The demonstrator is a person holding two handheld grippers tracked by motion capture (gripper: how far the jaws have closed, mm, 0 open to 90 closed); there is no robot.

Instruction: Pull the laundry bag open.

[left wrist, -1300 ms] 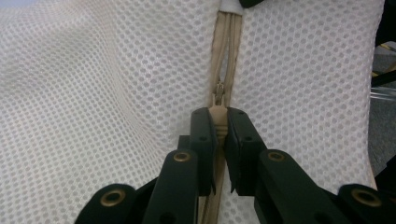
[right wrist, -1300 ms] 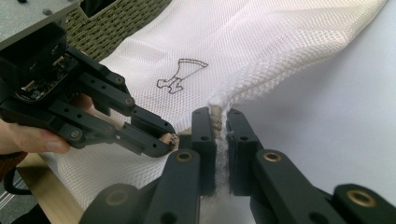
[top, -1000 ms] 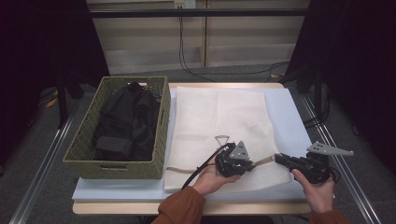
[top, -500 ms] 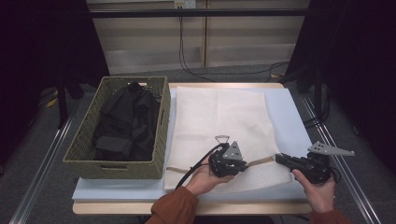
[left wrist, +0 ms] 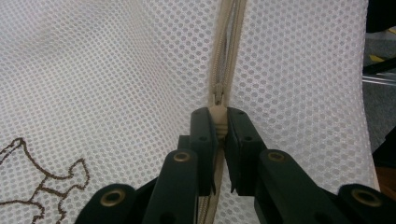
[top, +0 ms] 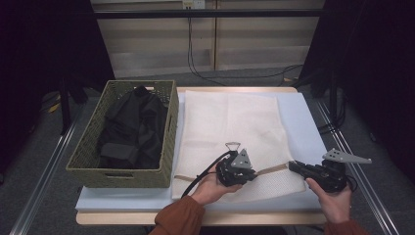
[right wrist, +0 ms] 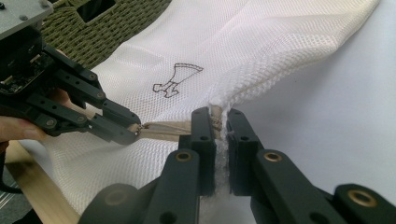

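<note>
Two grippers work the white mesh laundry bag [top: 230,132] near the tabletop's front edge: left gripper [left wrist: 218,135] pinches the beige zipper pull [left wrist: 217,116]; right gripper [right wrist: 218,122] apparently clamps the bag's corner.

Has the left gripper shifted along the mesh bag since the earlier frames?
Yes. The left gripper has slid left along the mesh bag's near edge, toward the woven basket and away from the right gripper.
</note>
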